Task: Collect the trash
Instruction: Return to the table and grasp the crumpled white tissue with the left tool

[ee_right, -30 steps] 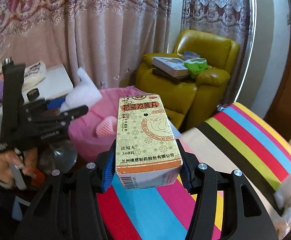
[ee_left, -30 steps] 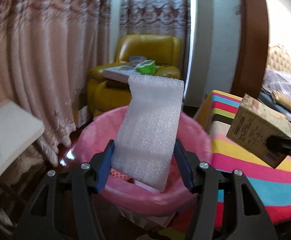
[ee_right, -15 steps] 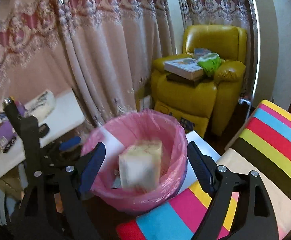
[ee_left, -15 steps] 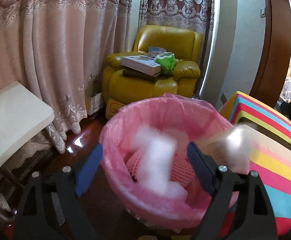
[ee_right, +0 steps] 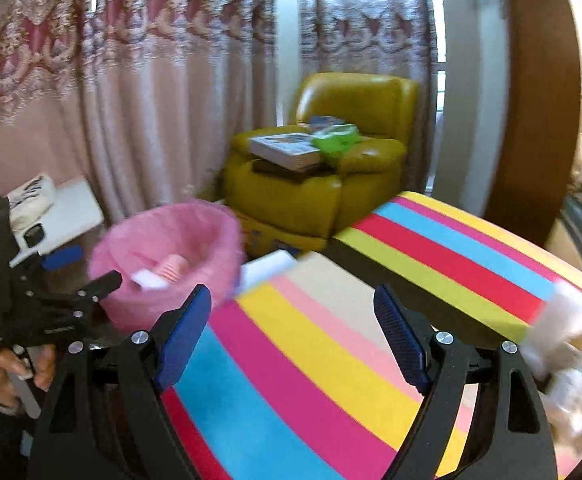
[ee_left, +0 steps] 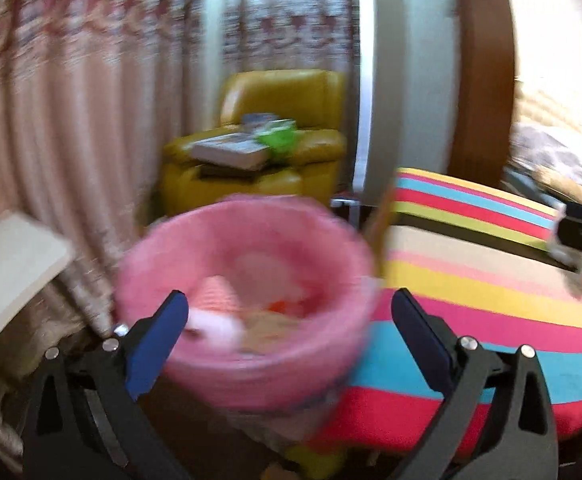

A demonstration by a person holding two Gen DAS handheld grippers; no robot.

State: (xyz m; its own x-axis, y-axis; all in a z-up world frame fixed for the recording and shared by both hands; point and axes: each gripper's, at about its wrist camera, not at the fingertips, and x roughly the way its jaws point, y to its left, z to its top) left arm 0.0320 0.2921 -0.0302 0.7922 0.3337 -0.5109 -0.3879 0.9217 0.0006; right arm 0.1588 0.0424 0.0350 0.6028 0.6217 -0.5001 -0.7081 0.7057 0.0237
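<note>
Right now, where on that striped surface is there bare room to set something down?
The striped surface is bare ahead of the right gripper, from the pink bin side across its middle. Its right edge is crowded with white crumpled trash.

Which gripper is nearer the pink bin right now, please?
Left. The left gripper hangs at the pink bin, jaws opening. The right gripper sits over the striped cloth beside it.

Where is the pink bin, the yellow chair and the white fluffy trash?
pink bin [ee_right: 227,236]: right wrist view, right side of its rim.
yellow chair [ee_right: 355,98]: right wrist view, on the backrest.
white fluffy trash [ee_right: 563,324]: right wrist view, its upper lump.
</note>
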